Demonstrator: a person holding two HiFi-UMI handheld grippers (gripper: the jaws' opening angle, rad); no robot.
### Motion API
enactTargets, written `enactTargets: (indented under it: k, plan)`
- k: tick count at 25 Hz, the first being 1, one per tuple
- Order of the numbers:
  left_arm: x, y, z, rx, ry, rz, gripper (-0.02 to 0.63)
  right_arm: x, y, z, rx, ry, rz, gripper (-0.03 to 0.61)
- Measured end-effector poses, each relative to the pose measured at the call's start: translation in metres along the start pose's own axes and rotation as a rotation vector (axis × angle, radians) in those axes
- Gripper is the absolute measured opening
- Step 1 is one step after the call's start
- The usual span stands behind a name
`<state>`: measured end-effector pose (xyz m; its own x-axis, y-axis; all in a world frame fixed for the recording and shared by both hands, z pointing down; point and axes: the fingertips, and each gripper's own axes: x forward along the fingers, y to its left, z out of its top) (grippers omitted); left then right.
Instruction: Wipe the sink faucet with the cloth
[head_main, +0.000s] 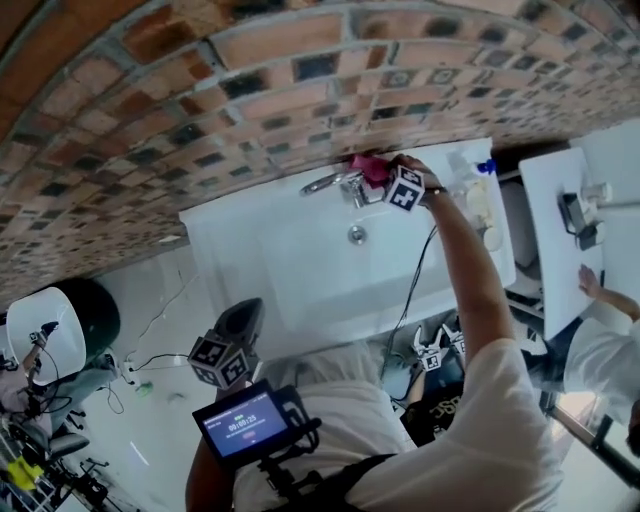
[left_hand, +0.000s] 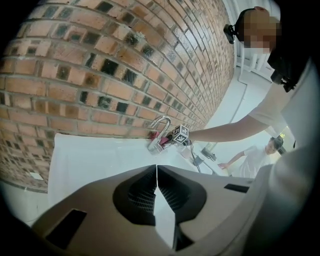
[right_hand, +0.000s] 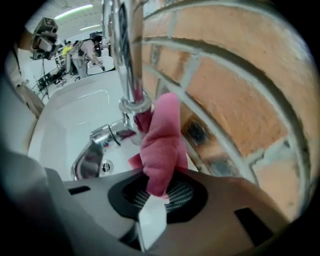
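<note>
The chrome faucet (head_main: 330, 183) stands at the back of the white sink (head_main: 300, 290), against the brick wall. My right gripper (head_main: 385, 178) is shut on a pink cloth (head_main: 368, 167) and holds it at the faucet's base. In the right gripper view the cloth (right_hand: 162, 145) rises from the gripper (right_hand: 157, 187) and touches the foot of the upright spout (right_hand: 125, 60), beside the lever handle (right_hand: 97, 145). My left gripper (head_main: 240, 320) hangs in front of the sink's near edge, shut and holding nothing (left_hand: 156, 172). From there the faucet (left_hand: 161, 131) shows far off.
A brick wall (head_main: 250, 90) runs right behind the faucet. The drain (head_main: 357, 234) lies in the basin's middle. Bottles (head_main: 470, 175) stand on the sink's right end. A white table (head_main: 560, 230) and another person (head_main: 610, 350) are at the right. A cable (head_main: 415, 290) crosses the sink.
</note>
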<state>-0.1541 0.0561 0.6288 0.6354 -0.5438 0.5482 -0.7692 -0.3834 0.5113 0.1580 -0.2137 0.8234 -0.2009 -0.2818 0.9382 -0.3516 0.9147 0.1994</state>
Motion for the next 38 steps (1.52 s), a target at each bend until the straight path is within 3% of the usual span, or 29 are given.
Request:
enactTargets:
  k: [2, 4, 9, 11, 13, 20, 23, 27, 31, 34, 38]
  plan:
    - [0.003, -0.002, -0.001, 0.013, 0.012, -0.019, -0.009, -0.008, -0.013, -0.027, 0.122, 0.016, -0.054, 0.069]
    - [0.004, -0.005, -0.002, 0.03, 0.026, -0.043, -0.009, -0.022, -0.019, -0.052, 0.327, -0.022, -0.104, 0.067]
    - [-0.002, -0.009, -0.011, 0.075, 0.038, -0.117, -0.009, -0.105, 0.019, -0.071, 0.876, -0.314, -0.241, 0.067]
    - [-0.001, -0.018, -0.018, 0.091, 0.044, -0.173, -0.009, -0.155, 0.053, -0.078, 1.033, -0.428, -0.301, 0.067]
    - [-0.002, -0.032, -0.025, 0.121, 0.055, -0.238, -0.009, -0.206, 0.093, -0.081, 1.122, -0.512, -0.349, 0.067]
    - [-0.072, -0.054, -0.017, 0.237, 0.007, -0.375, -0.009, -0.322, 0.26, -0.027, 1.27, -0.743, -0.404, 0.069]
    - [-0.097, -0.062, -0.019, 0.277, -0.041, -0.421, -0.009, -0.367, 0.316, -0.004, 1.273, -0.797, -0.435, 0.069]
    - [-0.158, -0.052, -0.033, 0.303, -0.098, -0.414, -0.009, -0.408, 0.387, 0.045, 1.226, -0.854, -0.438, 0.069]
    - [-0.214, -0.042, -0.049, 0.348, -0.158, -0.368, -0.009, -0.449, 0.44, 0.088, 1.155, -0.914, -0.408, 0.069]
    - [-0.233, -0.049, -0.043, 0.331, -0.223, -0.387, -0.009, -0.479, 0.459, 0.104, 1.105, -0.921, -0.435, 0.069]
    - [-0.268, -0.024, -0.051, 0.313, -0.295, -0.356, -0.008, -0.489, 0.477, 0.135, 1.06, -0.948, -0.445, 0.069]
